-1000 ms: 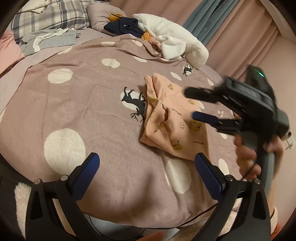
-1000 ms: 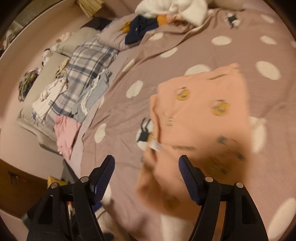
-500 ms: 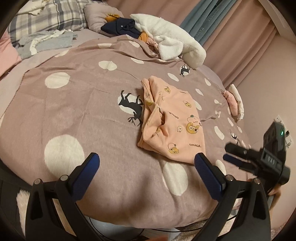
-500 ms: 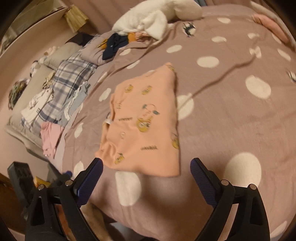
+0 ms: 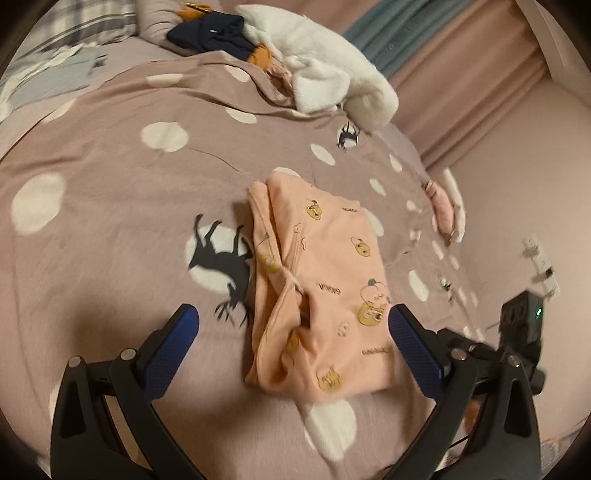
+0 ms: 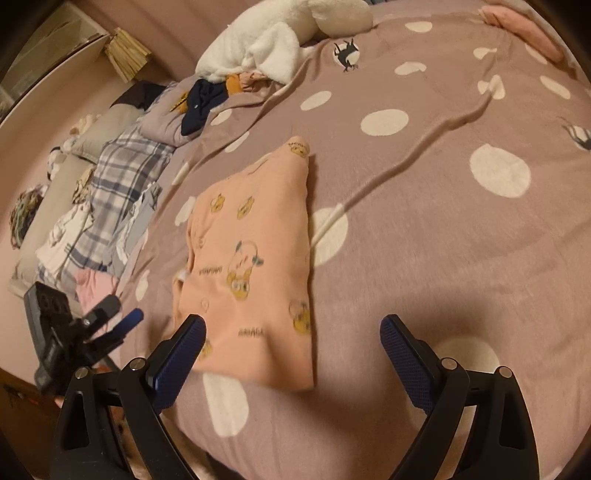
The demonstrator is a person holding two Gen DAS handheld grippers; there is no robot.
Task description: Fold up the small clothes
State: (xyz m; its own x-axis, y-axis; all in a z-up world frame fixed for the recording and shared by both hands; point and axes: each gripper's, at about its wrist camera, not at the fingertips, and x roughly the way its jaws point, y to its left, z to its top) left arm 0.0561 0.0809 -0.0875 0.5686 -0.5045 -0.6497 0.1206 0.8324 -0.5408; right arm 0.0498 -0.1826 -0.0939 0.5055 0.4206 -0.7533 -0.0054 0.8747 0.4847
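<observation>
A small peach garment with yellow cartoon prints (image 5: 325,284) lies folded on the mauve polka-dot bedspread (image 5: 110,229). It also shows in the right wrist view (image 6: 258,258). My left gripper (image 5: 291,347) is open and empty, just before the garment's near edge. My right gripper (image 6: 291,350) is open and empty, over the garment's near right corner. The left gripper shows at the left edge of the right wrist view (image 6: 110,321). The right gripper's body shows at the right edge of the left wrist view (image 5: 521,328).
A pile of clothes, white fleece (image 5: 325,70) and navy cloth (image 5: 210,33), lies at the far side of the bed. A plaid pillow with more garments (image 6: 122,192) is at the head. A folded pink item (image 5: 443,206) sits near the right edge.
The right gripper let the garment go and drew back off to the near right. The left gripper moved forward toward the garment's near edge. The garment now lies flat.
</observation>
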